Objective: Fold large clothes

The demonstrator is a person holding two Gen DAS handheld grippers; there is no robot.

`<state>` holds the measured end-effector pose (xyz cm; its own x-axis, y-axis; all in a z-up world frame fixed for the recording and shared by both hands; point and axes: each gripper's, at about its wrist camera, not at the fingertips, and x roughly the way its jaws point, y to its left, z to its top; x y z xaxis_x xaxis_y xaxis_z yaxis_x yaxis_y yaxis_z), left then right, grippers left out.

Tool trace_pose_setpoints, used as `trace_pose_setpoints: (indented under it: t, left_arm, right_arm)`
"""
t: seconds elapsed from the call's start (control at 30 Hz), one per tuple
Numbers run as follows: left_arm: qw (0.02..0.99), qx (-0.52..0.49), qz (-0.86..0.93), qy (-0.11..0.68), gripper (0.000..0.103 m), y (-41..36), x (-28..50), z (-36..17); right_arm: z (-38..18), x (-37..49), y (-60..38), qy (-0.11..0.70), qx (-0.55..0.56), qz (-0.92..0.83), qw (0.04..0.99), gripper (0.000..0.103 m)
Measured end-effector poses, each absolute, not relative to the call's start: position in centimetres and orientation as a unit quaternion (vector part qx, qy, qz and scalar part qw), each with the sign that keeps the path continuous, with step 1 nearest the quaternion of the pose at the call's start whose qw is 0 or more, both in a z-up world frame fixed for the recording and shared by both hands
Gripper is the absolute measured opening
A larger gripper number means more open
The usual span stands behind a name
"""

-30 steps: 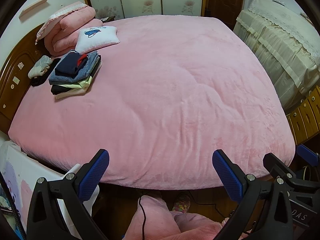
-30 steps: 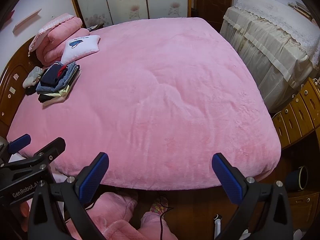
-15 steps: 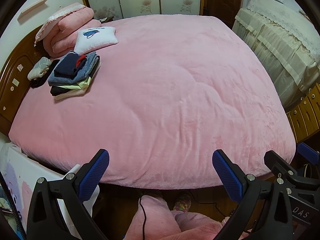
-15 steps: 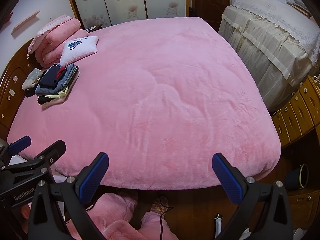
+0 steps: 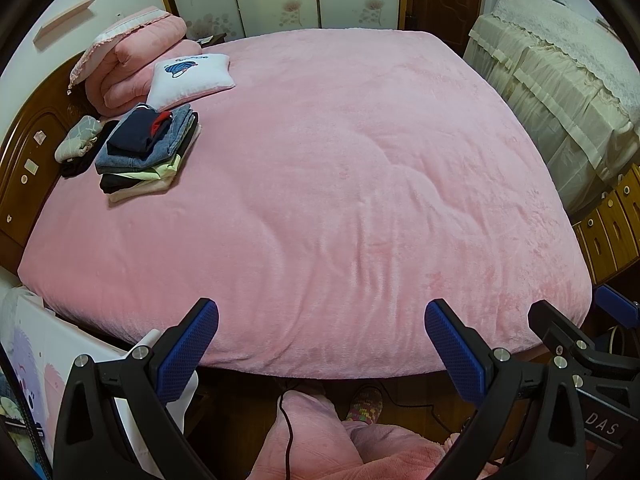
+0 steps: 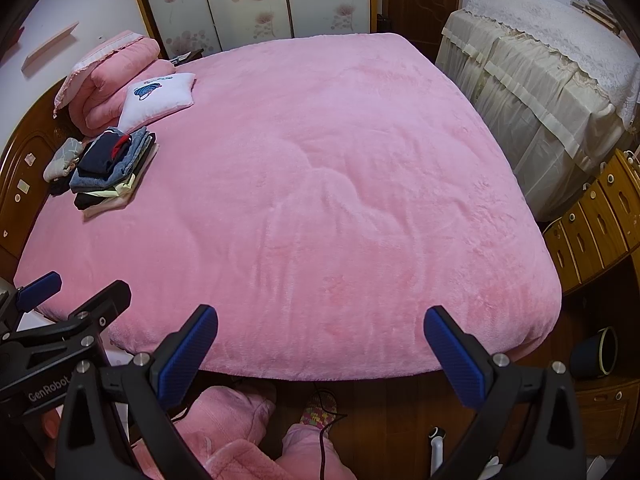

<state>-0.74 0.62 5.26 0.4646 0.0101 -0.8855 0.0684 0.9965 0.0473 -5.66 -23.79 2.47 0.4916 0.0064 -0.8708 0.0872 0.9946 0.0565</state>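
Left gripper [image 5: 321,334] — fingers spread wide, nothing between them, held above the near edge of the bed [image 5: 340,200]. Compared with a second ago, barely shifted; the view has crept a little.

Right gripper [image 6: 321,340] — fingers likewise spread wide and empty, over the same near edge, just right of the left gripper; its position is almost unchanged from a second ago.

Bed — covered by a pink plush blanket with shallow creases across the middle; unchanged.

Stack of folded clothes [image 5: 148,148] — far left on the bed, near the wooden headboard [image 5: 24,148]: a navy piece on top, denim under it, then pale yellow, black and cream layers. It has not moved.

White cushion [image 5: 192,80] — just beyond the stack, leaning on a rolled pink quilt [image 5: 128,64].

Small grey bundle [image 5: 78,138] — left of the stack, against the headboard.

Person — legs in pink trousers [image 5: 312,440] and one patterned slipper [image 5: 364,404] on the floor below the near edge.
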Motion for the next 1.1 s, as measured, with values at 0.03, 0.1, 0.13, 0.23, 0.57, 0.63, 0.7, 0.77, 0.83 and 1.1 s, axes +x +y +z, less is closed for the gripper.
trace_pose_setpoints:
  t: [0.03, 0.1, 0.13, 0.23, 0.57, 0.63, 0.7, 0.77, 0.83, 1.1]
  left_arm:
    - [0.855, 0.039, -0.018, 0.518, 0.102, 0.6, -0.7, 5.2]
    - [0.854, 0.04, -0.019, 0.518, 0.102, 0.6, -0.5, 5.2]
    - [0.854, 0.04, -0.019, 0.518, 0.102, 0.6, -0.6, 5.2]
    - [0.854, 0.041, -0.019, 0.518, 0.102, 0.5, -0.6, 5.2]
    - [0.851, 0.046, -0.022, 0.523, 0.102, 0.8, -0.2, 4.8]
    - [0.85, 0.048, -0.022, 0.524, 0.102, 0.7, -0.1, 4.7]
    - [0.851, 0.049, -0.021, 0.523, 0.102, 0.6, -0.1, 4.7]
    - [0.85, 0.051, -0.021, 0.524, 0.102, 0.6, 0.0, 4.7]
    - [0.85, 0.052, -0.021, 0.524, 0.102, 0.5, -0.1, 4.6]
    - [0.849, 0.063, -0.026, 0.525, 0.102, 0.3, 0.4, 4.6]
  right_arm:
    - [2.5, -5.7, -23.8, 0.504, 0.047, -0.024, 0.862, 0.103]
    - [2.5, -5.7, -23.9, 0.504, 0.047, -0.023, 0.862, 0.103]
    - [2.5, -5.8, -23.9, 0.504, 0.048, -0.024, 0.862, 0.103]
    - [2.5, -5.7, -23.9, 0.504, 0.048, -0.024, 0.862, 0.103]
    - [2.3, -6.0, -24.0, 0.506, 0.051, -0.024, 0.861, 0.103]
    - [2.3, -6.0, -24.0, 0.507, 0.051, -0.024, 0.86, 0.103]
    - [2.2, -5.9, -24.0, 0.507, 0.052, -0.025, 0.86, 0.103]
    - [2.2, -5.9, -24.0, 0.508, 0.052, -0.024, 0.86, 0.103]
    - [2.2, -5.8, -24.0, 0.508, 0.053, -0.025, 0.859, 0.103]
    - [2.0, -5.1, -24.1, 0.513, 0.056, -0.027, 0.856, 0.103]
